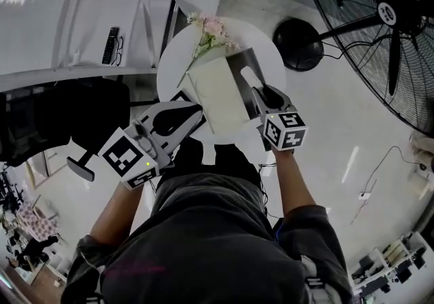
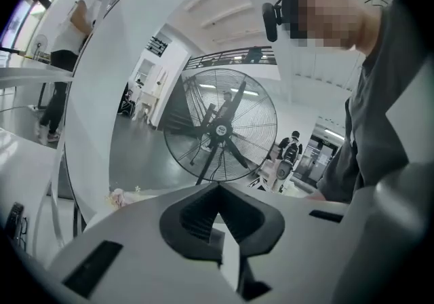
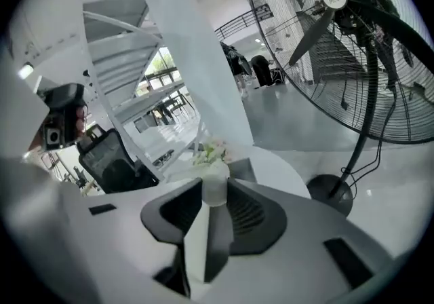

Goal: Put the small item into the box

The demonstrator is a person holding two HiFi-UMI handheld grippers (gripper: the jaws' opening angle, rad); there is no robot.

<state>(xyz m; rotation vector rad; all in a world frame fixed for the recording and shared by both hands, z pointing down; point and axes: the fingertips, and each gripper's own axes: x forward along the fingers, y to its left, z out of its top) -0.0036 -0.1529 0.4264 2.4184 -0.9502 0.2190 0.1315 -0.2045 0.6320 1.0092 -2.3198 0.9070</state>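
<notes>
On one round, smooth white surface [image 1: 173, 58]: one cream rectangular box [image 1: 217, 99], one pink flower spray [image 1: 210, 30]. Clamped in part-open right tool [image 3: 215, 195], at box's right edge: one small white cylinder [image 3: 215, 179]. Tips together, empty: left tool [image 2: 218, 188], by box's left corner.
</notes>
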